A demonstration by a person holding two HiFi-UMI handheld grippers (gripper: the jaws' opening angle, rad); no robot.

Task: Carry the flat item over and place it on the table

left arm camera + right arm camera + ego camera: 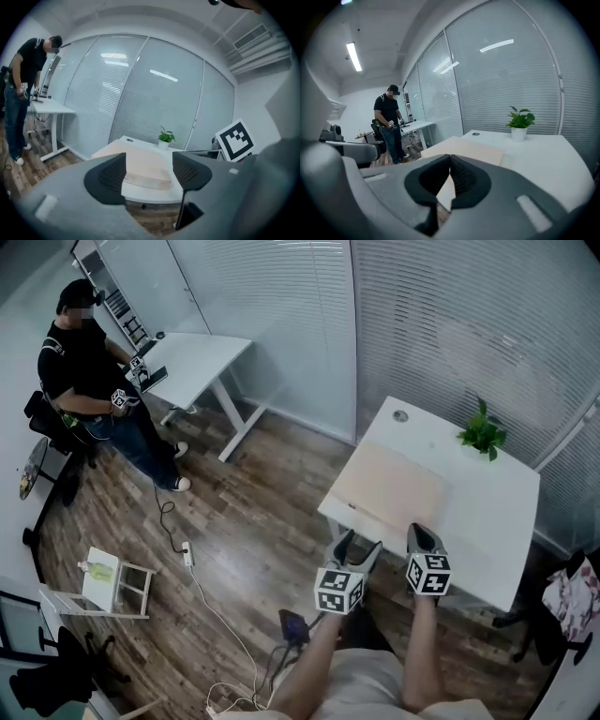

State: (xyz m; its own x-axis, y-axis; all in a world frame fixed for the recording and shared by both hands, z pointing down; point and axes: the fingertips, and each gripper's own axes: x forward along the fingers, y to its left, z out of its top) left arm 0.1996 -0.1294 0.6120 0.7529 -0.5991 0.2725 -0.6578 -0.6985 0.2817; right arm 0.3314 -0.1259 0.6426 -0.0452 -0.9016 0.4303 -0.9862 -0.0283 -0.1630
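The left gripper [358,545] hangs just off the near edge of the white rectangular surface [487,512], its dark fingers [108,178] spread wide with nothing between them. In the left gripper view, the near edge of the flat pale beige board [143,164] shows through that gap, lying beyond the fingertips at 12 o'clock and apart from them. The right gripper [419,532] sits beside it over the surface's near edge, with its fingers [433,176] pressed together at the tips and holding nothing. From it the board lies at about 11 o'clock, just ahead of the tips.

The board rests flat on the left half of the surface, reaching to the near and left edges. It is a plain, matte rectangle, pinkish cream, thick enough to show a rounded side edge in the left gripper view.

At the board's 1 o'clock, a small green plant in a white pot [483,434] stands near the far edge. Behind it runs a glass wall with closed white blinds [450,324]. Far off at 10 o'clock, a person in a black shirt [80,362] stands at a second white desk [202,357] on the wooden floor [253,521].
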